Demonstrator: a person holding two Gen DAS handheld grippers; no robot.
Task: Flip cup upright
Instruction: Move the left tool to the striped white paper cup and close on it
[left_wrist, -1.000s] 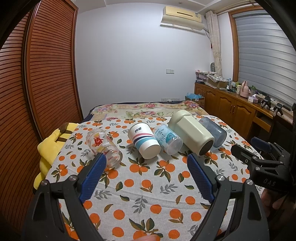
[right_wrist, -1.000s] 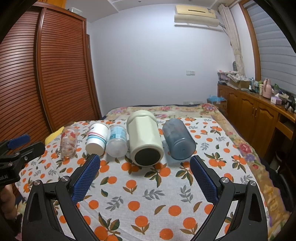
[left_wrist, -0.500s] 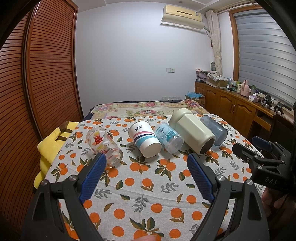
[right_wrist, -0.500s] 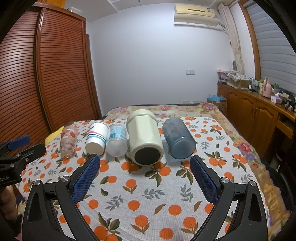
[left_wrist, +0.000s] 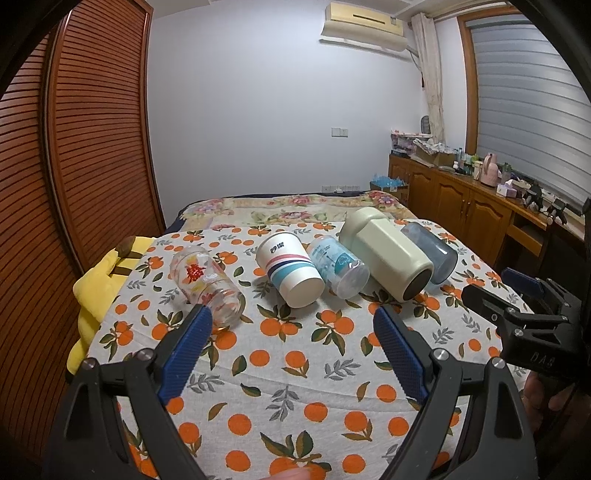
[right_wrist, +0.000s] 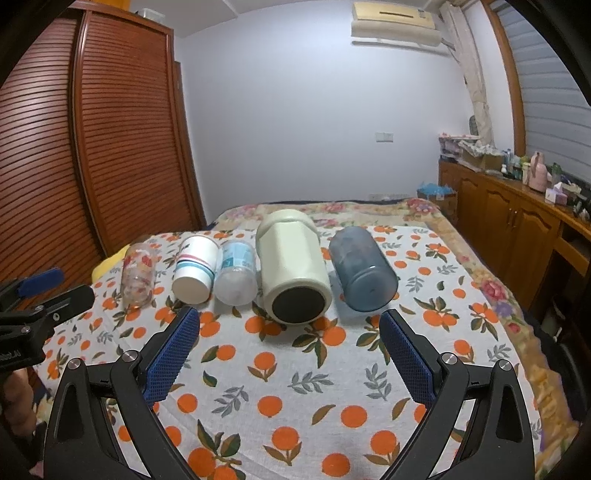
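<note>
Several cups lie on their sides in a row on the orange-print cloth (left_wrist: 295, 369): a clear glass with red print (left_wrist: 207, 286) (right_wrist: 138, 275), a striped paper cup (left_wrist: 290, 271) (right_wrist: 195, 271), a clear plastic cup with blue print (left_wrist: 338, 271) (right_wrist: 236, 275), a large cream mug (left_wrist: 386, 262) (right_wrist: 293, 267) and a blue-grey tumbler (left_wrist: 430, 254) (right_wrist: 362, 271). My left gripper (left_wrist: 293, 332) is open and empty, in front of the glass and paper cup. My right gripper (right_wrist: 290, 334) is open and empty, in front of the cream mug.
A yellow plush (left_wrist: 98, 288) lies at the bed's left edge beside a wooden slatted wardrobe (left_wrist: 74, 166). A wooden sideboard (left_wrist: 480, 214) with clutter runs along the right wall. A floral blanket (left_wrist: 295, 210) lies behind the cups.
Both grippers have stayed open. The left view has shifted very slightly back from the cups; the right view is nearly unchanged.
</note>
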